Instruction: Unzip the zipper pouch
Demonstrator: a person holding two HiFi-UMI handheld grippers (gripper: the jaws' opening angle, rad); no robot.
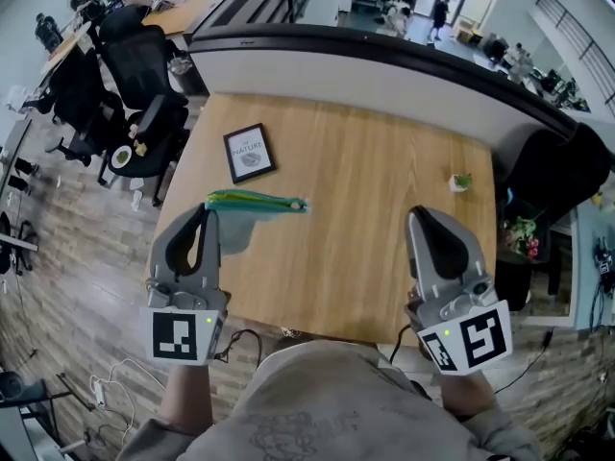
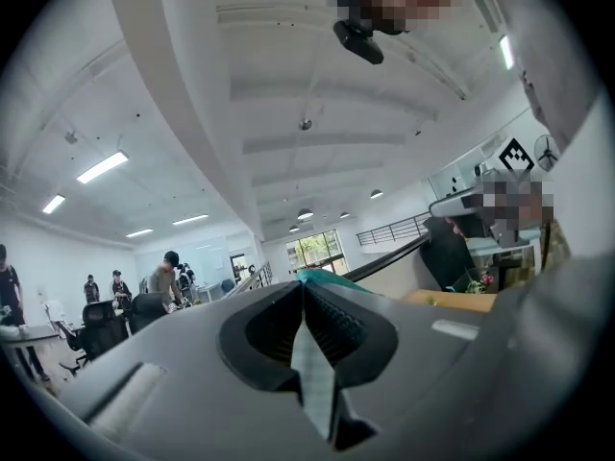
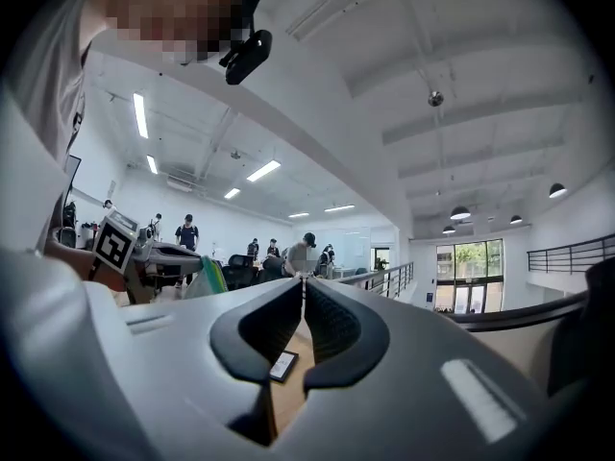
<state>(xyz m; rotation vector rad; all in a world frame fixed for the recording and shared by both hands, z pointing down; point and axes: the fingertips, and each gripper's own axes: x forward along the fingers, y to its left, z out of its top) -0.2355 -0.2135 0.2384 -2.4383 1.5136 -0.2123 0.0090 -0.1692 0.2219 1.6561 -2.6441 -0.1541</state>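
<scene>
Teal-and-yellow fabric zipper pouch [image 1: 255, 203] hung above the wooden table [image 1: 384, 181] at centre left of the head view, one end pinched in the left gripper's [image 1: 205, 209] jaws. The right gripper [image 1: 415, 213], jaws pressed together and empty, would have to open, take the pull and draw straight along the teeth against that steady hold.

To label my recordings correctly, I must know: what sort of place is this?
Probably an open-plan office: black office chairs stand beside the table, people work at shared desks, and long strip lights hang from a high ceiling above a railing.
</scene>
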